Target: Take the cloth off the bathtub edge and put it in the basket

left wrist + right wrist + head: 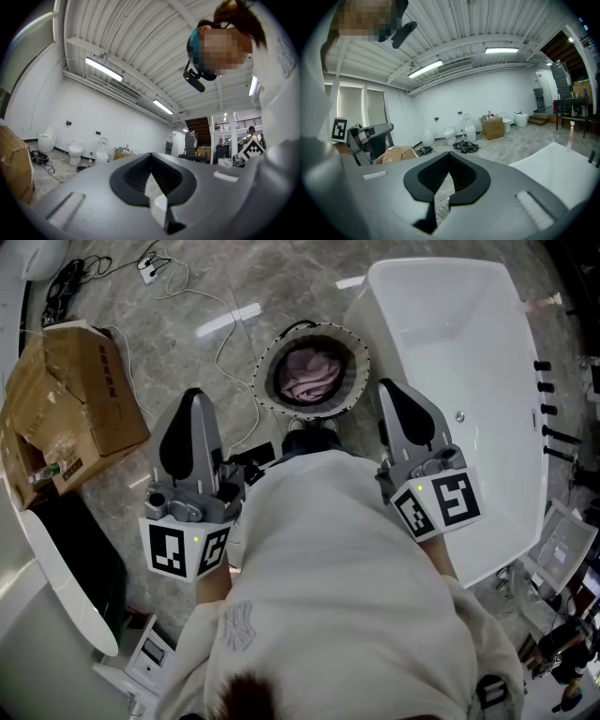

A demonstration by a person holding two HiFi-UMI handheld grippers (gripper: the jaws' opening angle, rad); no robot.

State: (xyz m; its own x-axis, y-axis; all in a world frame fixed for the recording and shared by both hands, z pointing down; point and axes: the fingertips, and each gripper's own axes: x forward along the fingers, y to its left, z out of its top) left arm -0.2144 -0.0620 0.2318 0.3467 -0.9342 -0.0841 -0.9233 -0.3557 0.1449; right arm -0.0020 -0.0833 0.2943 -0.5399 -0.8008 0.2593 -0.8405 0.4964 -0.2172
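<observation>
A pink cloth [312, 374] lies bunched inside the round woven basket [361, 360], which stands on the marble floor beside the white bathtub [450, 334]. No cloth shows on the part of the tub edge that I see. My left gripper [194, 396] is held level to the left of the basket, shut and empty. My right gripper [390, 388] hovers over the tub's near rim just right of the basket, also shut with nothing in it. The left gripper view shows its jaw tips [150, 154] meeting. In the right gripper view the tips [449, 153] meet too, with the tub [562, 168] at the lower right.
A cardboard box [70, 395] sits at the left, with cables [225, 343] and a power strip [147, 270] trailing over the floor. Black taps [544, 409] line the tub's right side. Toilets [449, 135] and boxes stand along the far wall.
</observation>
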